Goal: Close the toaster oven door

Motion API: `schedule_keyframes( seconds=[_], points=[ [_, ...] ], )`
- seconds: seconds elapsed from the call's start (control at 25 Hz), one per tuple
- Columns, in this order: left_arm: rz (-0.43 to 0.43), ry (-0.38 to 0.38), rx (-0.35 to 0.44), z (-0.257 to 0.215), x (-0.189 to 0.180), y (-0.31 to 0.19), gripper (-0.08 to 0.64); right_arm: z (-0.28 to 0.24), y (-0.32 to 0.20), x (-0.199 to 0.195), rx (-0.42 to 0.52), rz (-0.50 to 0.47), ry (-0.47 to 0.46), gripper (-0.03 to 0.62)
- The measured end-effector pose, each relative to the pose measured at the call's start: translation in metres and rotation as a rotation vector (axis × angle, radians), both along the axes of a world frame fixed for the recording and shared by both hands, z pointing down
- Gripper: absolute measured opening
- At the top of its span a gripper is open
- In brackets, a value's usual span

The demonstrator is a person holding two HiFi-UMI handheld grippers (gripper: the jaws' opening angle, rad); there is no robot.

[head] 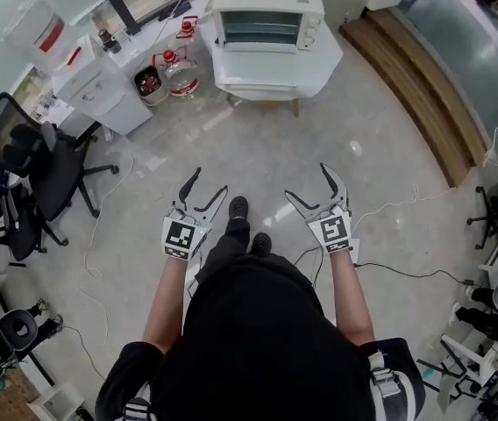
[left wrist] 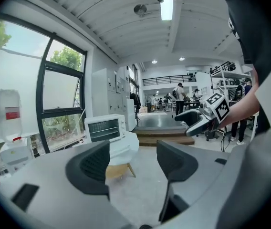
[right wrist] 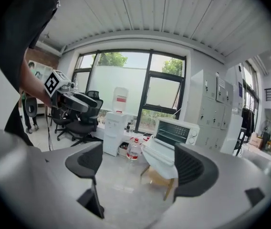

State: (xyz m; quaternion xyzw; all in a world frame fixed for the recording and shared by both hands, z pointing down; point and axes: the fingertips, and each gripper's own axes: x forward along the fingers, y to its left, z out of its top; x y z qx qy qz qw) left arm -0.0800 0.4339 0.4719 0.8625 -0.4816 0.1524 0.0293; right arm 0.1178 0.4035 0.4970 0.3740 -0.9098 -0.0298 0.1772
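Note:
A white toaster oven (head: 266,14) stands on a low white-covered table (head: 275,73) at the far side of the room, well ahead of me. From here I cannot tell how its door stands. My left gripper (head: 211,180) and right gripper (head: 306,181) hang over the floor in front of the person's shoes, both open and empty. In the left gripper view the oven (left wrist: 105,128) shows beyond the spread jaws of the left gripper (left wrist: 133,163), with the right gripper (left wrist: 192,118) beside it. In the right gripper view the oven (right wrist: 176,131) lies past the right gripper (right wrist: 138,163).
Black office chairs (head: 30,165) stand at the left. A water dispenser (head: 43,33), a white cabinet (head: 100,86) and water bottles (head: 179,73) sit left of the table. A wooden step (head: 416,86) runs along the right. Cables (head: 389,204) trail over the grey floor.

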Motion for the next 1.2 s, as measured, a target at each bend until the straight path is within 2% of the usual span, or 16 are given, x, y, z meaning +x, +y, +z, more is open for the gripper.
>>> schedule_keyframes(
  seconds=[0.04, 0.12, 0.28, 0.52, 1.2],
  points=[
    [0.001, 0.003, 0.002, 0.000, -0.003, -0.005, 0.293, -0.002, -0.005, -0.002, 0.021, 0.012, 0.002, 0.498],
    [0.011, 0.007, -0.004, 0.003, -0.009, -0.014, 0.296, -0.005, -0.012, -0.005, 0.045, 0.020, -0.008, 0.523],
    [0.025, 0.012, -0.018, 0.007, -0.014, -0.031, 0.298, -0.001, -0.026, -0.008, 0.007, 0.028, -0.012, 0.551],
    [0.054, 0.016, -0.032, 0.013, -0.022, -0.053, 0.298, 0.002, -0.044, -0.019, -0.004, 0.043, -0.014, 0.558],
    [0.138, 0.038, -0.051, 0.022, -0.062, -0.168, 0.298, 0.001, -0.144, -0.061, -0.024, 0.116, -0.013, 0.558]
  ],
)
